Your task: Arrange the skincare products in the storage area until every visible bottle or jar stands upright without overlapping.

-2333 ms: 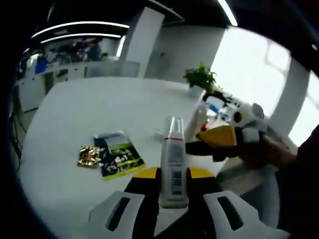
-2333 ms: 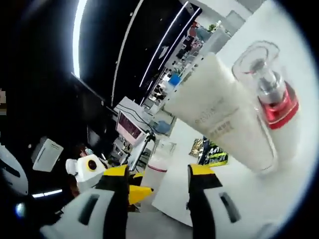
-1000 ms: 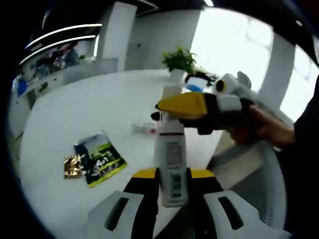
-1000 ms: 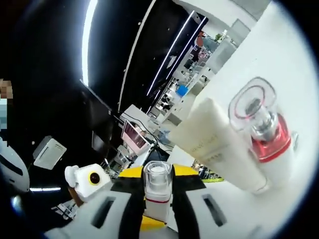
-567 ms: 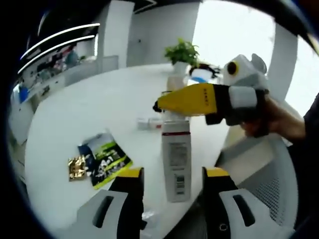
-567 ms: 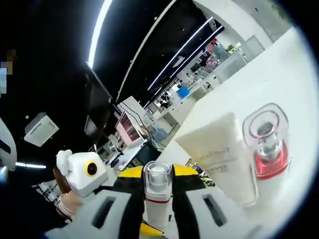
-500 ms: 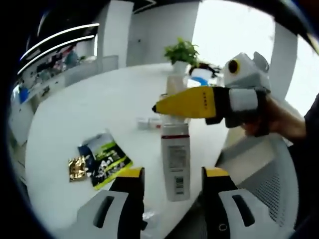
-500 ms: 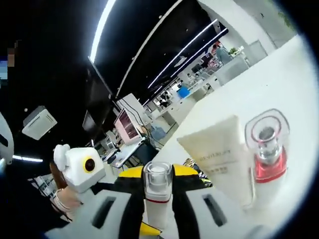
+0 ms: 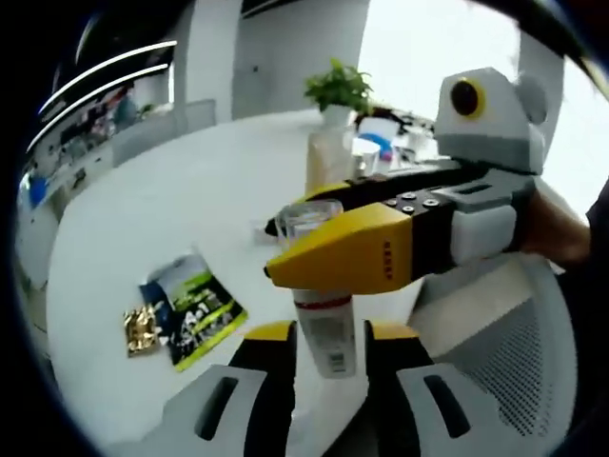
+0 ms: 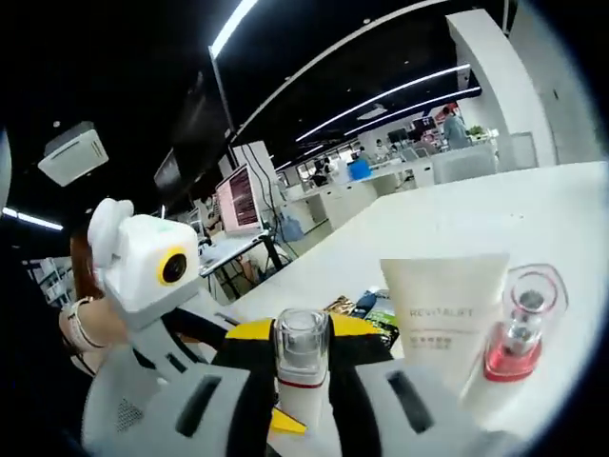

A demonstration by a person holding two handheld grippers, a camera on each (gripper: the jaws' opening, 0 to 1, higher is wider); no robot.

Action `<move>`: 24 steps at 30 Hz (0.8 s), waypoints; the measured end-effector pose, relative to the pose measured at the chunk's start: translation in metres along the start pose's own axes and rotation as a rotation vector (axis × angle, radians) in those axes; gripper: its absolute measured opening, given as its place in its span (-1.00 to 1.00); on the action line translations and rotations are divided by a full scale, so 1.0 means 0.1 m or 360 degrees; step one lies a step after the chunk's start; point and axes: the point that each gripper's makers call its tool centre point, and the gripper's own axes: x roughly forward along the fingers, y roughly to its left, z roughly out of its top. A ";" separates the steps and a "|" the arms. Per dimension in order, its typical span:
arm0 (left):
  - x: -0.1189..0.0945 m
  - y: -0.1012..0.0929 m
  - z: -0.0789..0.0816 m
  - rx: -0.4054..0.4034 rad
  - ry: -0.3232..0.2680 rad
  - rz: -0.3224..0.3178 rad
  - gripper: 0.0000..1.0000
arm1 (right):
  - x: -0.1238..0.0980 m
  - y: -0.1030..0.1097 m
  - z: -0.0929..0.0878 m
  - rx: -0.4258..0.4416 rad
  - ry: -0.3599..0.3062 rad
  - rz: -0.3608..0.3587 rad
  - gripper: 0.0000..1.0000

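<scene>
Handed over — right claw [image 10: 303, 405] now clamps the clear-capped white pump bottle [image 10: 302, 373] upright; left claw [image 9: 329, 354], jaws parted, brackets it loosely, lower centre.

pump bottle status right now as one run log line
pump bottle: upright, shut in right gripper jaws | left gripper: open, jaws flank bottle base | cream tube, red-collared bottle: standing on table

Open-plan office or lab floor. Large white surface [image 9: 171, 200] with a potted plant [image 9: 335, 90] at its far edge, bright windows [image 9: 419, 48] behind. Right gripper view: dark ceiling with long strip lights [image 10: 381, 95], rows of desks [image 10: 381, 186] further back, a monitor [image 10: 240, 202] on a stand, ceiling-mounted AC unit [image 10: 74, 152].
</scene>
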 end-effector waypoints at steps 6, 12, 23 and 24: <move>0.08 0.01 -0.01 -0.0007 0.0048 -0.0039 -0.64 | -0.01 -0.03 -0.03 -0.0021 0.0017 -0.0017 -0.62; 0.15 0.01 -0.03 0.0072 0.0062 -0.0076 -0.67 | -0.04 -0.06 -0.06 -0.0124 0.0068 -0.0041 -0.61; 0.32 0.04 -0.17 0.0281 0.0201 -0.0146 -0.67 | -0.03 -0.03 -0.25 -0.0384 0.0185 0.0019 -0.59; 0.33 0.05 -0.18 0.0299 0.0211 -0.0151 -0.67 | -0.03 -0.03 -0.26 -0.0382 0.0197 0.0021 -0.59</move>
